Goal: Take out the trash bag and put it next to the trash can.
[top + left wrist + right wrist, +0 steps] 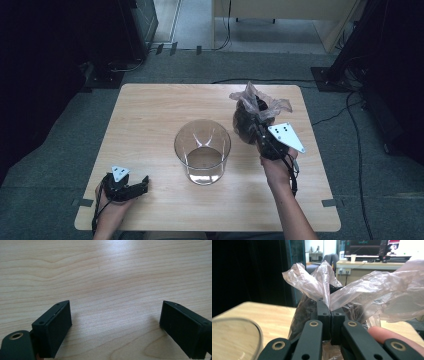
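- The bag's [352, 297] dark contents are showing through crumpled plastic, too blurred to identify in either the high view or the right gripper view.
- The right gripper [330, 305] is covering the bag's neck where its jaws are pressing together on the plastic.
- The right edge of the right gripper view is cutting off the bag's far side.
- The glass [235, 337] is running off the left and bottom edges there, only part of its rim showing.
- The left gripper's [113, 322] jaws are being cropped at the bottom edge of its own view.
- The person's forearms [295, 210] are leaving the high view at the bottom.
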